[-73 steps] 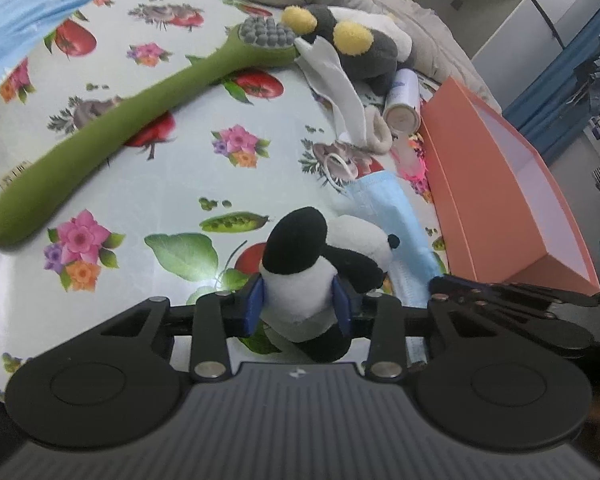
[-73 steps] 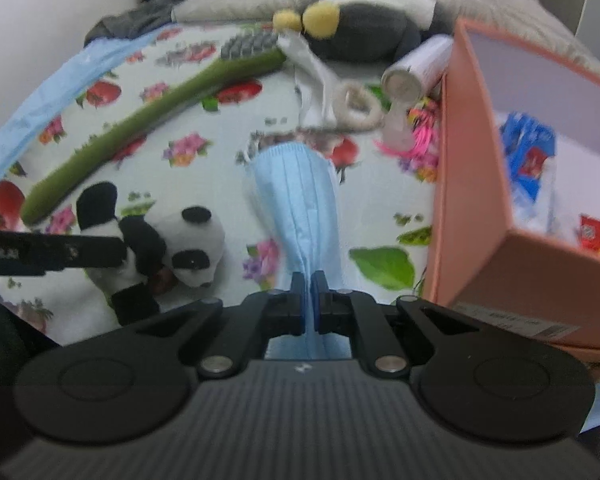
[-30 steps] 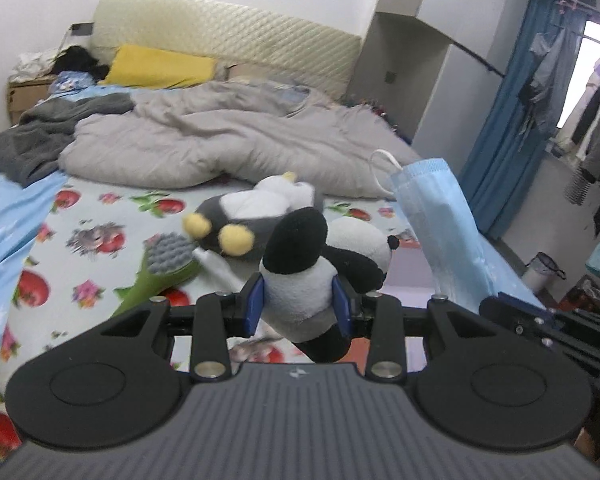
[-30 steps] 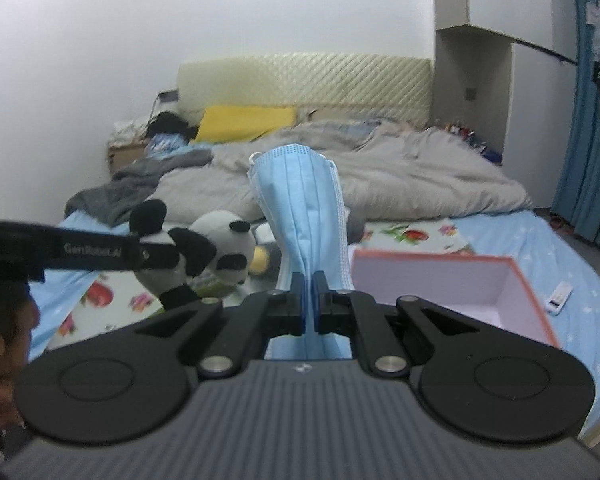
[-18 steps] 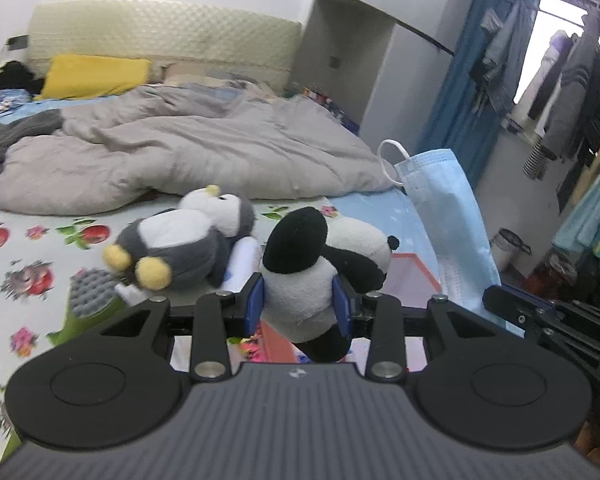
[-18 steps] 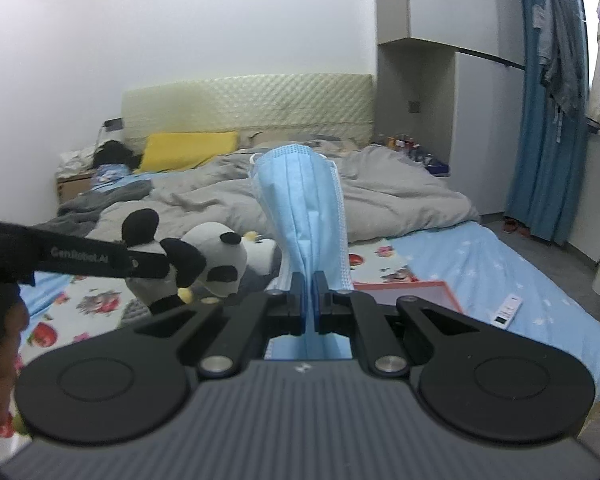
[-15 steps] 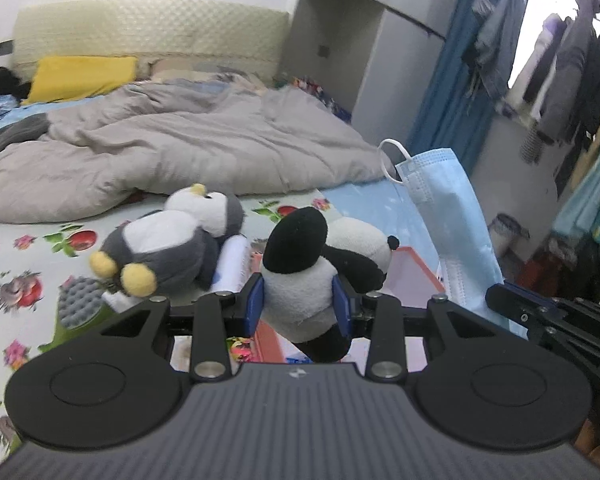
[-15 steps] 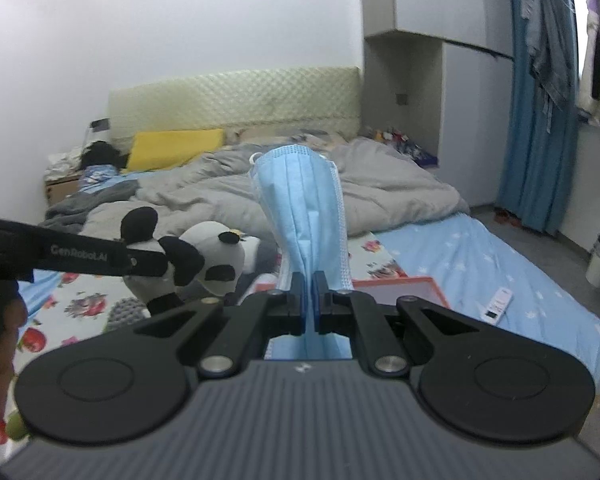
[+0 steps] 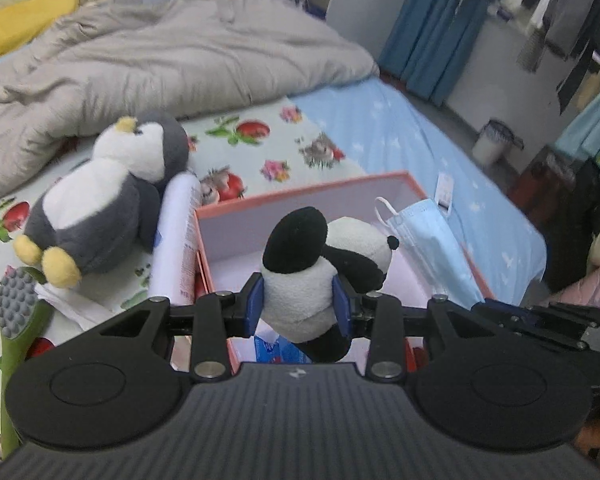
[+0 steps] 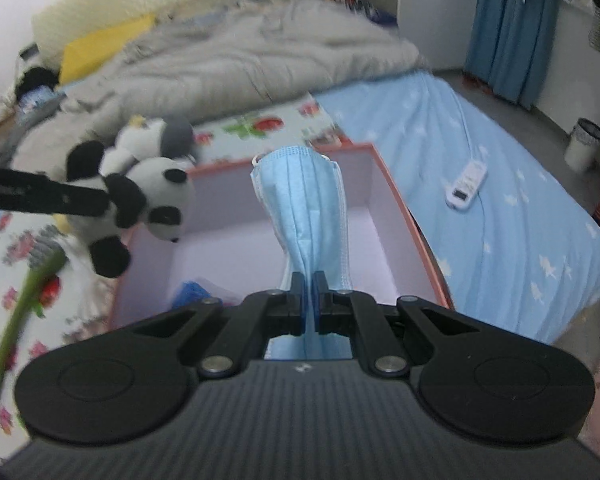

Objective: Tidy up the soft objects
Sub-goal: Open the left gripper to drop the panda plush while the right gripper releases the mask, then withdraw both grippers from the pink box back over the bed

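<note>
My left gripper (image 9: 299,305) is shut on a black-and-white panda plush (image 9: 324,264) and holds it in the air over the near left part of an open orange box (image 9: 300,196). My right gripper (image 10: 309,305) is shut on a blue face mask (image 10: 306,216) and holds it above the same box (image 10: 396,200). The panda (image 10: 140,200) shows at the left in the right wrist view, the mask (image 9: 432,248) at the right in the left wrist view. A blue packet (image 10: 192,294) lies inside the box.
A grey penguin plush (image 9: 104,196) and a white tube (image 9: 176,240) lie left of the box on the flowered cloth (image 9: 260,148). A green plush toothbrush (image 9: 18,320) lies at far left. A grey duvet (image 9: 160,52) lies behind. A white remote (image 10: 466,186) lies on the blue sheet.
Both grippers have tilted down and moved over the orange box, each still holding its object. The box interior now fills the middle of both views.
</note>
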A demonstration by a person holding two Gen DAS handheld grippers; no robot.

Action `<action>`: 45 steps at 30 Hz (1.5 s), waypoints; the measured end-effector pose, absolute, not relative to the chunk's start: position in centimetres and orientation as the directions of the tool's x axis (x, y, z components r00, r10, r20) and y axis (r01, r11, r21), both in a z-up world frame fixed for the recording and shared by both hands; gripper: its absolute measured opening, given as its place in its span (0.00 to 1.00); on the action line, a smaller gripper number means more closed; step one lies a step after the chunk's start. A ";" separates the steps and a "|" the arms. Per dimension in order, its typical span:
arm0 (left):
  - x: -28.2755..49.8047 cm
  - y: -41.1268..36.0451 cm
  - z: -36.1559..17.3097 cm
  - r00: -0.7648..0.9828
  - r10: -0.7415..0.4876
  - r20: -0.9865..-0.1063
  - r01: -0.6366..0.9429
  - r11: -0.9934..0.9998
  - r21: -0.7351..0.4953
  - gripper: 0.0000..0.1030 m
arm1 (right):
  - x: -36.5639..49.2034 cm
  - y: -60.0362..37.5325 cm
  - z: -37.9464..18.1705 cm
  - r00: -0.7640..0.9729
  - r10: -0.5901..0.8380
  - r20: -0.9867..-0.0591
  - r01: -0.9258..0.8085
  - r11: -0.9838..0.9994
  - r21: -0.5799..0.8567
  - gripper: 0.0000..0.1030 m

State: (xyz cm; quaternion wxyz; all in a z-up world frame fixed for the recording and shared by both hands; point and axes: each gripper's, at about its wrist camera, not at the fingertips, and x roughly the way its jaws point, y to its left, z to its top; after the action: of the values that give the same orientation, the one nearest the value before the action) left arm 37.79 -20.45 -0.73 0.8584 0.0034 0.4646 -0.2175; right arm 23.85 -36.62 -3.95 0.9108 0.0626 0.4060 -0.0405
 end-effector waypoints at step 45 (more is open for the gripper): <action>21.9 -15.9 3.6 0.676 -0.447 -0.586 0.465 0.875 -0.131 0.63 | 14.0 -33.6 -1.2 0.842 0.055 -0.537 0.042 0.985 0.167 0.40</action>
State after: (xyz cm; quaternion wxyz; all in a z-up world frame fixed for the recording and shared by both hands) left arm 21.89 -15.91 3.61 0.9153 0.0143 0.3161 -0.2492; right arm 14.01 -33.57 -1.25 0.9558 0.0862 0.2812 0.0034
